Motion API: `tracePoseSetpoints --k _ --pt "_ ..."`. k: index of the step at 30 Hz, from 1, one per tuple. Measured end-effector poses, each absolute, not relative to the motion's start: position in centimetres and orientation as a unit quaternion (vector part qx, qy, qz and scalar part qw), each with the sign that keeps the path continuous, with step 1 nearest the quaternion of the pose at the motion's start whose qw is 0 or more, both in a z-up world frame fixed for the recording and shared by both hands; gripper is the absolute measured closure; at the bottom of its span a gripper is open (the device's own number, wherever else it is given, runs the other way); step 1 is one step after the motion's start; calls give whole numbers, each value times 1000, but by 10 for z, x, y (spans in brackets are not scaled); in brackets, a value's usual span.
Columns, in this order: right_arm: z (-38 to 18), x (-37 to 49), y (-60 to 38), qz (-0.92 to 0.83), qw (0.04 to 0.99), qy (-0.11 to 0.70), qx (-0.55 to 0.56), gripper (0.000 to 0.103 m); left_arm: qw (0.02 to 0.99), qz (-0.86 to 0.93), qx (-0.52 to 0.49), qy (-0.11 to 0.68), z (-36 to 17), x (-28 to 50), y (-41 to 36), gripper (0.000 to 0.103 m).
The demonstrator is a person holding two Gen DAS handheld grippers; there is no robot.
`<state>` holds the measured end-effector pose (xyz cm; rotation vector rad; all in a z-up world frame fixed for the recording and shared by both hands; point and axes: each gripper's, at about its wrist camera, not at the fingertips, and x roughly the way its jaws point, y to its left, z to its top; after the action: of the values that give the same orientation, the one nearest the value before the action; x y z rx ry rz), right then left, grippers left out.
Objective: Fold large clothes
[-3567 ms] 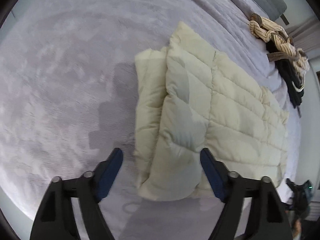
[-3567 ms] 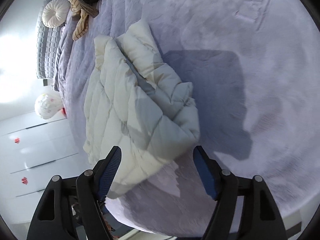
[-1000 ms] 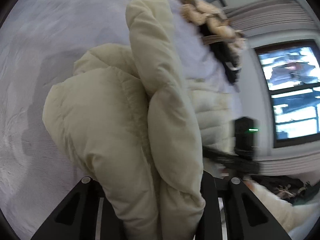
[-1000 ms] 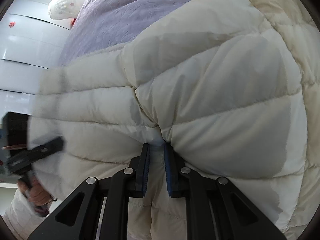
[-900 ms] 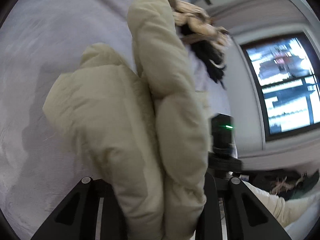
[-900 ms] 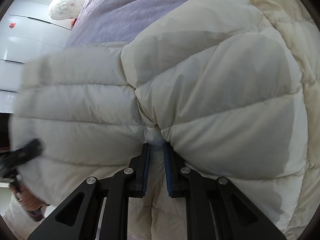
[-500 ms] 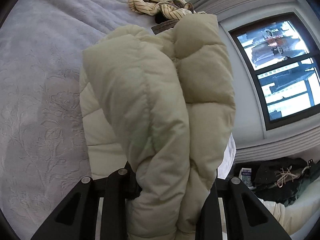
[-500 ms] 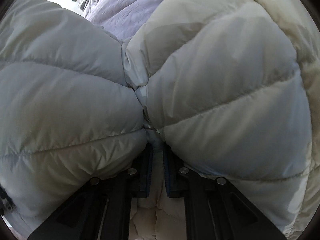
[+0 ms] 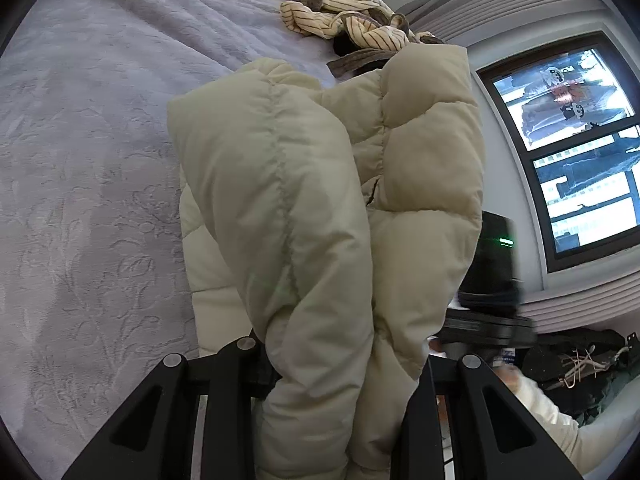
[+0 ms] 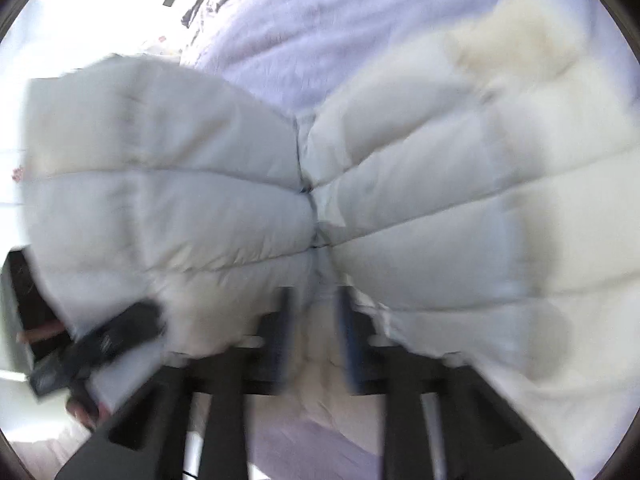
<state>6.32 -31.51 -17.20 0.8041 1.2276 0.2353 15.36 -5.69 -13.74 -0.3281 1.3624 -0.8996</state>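
A cream quilted puffer jacket (image 9: 320, 208) is held up above the lavender bedspread (image 9: 80, 160). My left gripper (image 9: 336, 364) is shut on a thick bunch of the jacket, which hides its fingertips. In the right wrist view the same jacket (image 10: 420, 208) fills the frame, blurred. My right gripper (image 10: 316, 344) holds a fold of it between the blue pads (image 10: 348, 344), which stand a little apart around the fabric. The right gripper's black body (image 9: 488, 292) shows at the right of the left wrist view, and the left gripper (image 10: 104, 344) at the lower left of the right wrist view.
A striped cream garment (image 9: 348, 24) and dark clothes (image 9: 352, 60) lie at the far edge of the bed. A window (image 9: 568, 140) is at the right. Dark bags (image 9: 580, 364) sit on the floor at the lower right. White cupboards (image 10: 12, 184) are at the left.
Both grippers closed on the folded jacket and lifted it off the bed. In the last half second the right gripper's pads have spread a little and its view has blurred with motion.
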Motion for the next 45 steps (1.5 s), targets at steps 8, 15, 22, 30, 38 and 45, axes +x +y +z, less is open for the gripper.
tracePoseSetpoints --k 8,15,22,30,38,45 --pt "-142 -27 -404 -62 789 516 328 73 675 -394 -136 609 -137 154 -61 74" --pt "-211 -12 -430 9 741 518 427 89 675 -382 -107 622 -126 150 -85 74" --pt "-263 -2 -411 57 708 503 493 90 650 -425 -39 628 -107 132 -170 73" --pt "-287 6 -408 89 696 492 516 90 606 -479 -32 635 -129 116 -253 43" --pt "-290 -1 -421 92 687 494 525 89 588 -509 -44 627 -138 108 -272 32" --pt "-251 -47 -479 51 709 426 560 32 590 -507 -35 627 -141 108 -276 32"
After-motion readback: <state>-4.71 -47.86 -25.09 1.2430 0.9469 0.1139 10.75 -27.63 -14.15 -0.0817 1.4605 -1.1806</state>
